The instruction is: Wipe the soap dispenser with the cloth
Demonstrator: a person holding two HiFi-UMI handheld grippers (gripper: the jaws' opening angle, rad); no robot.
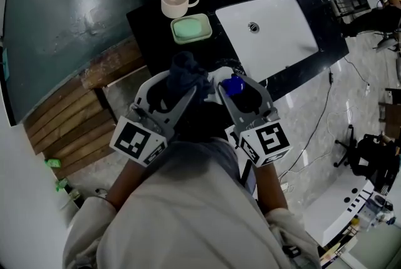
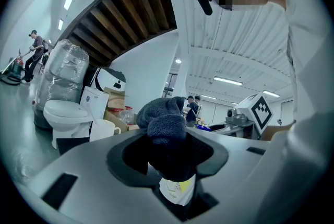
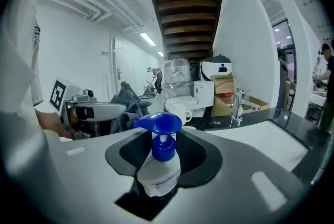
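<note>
The fingers of our right gripper (image 1: 243, 88) clamp the soap dispenser (image 3: 159, 163), holding it upright and steady. Those of our left gripper (image 1: 177, 88) pinch the bunched cloth (image 2: 164, 121) just beside it, ready, we judge, to wipe.

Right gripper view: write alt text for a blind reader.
A white soap dispenser with a blue pump is held between the right gripper's jaws. Beyond are the left gripper holding a dark cloth and a white sink.
</note>
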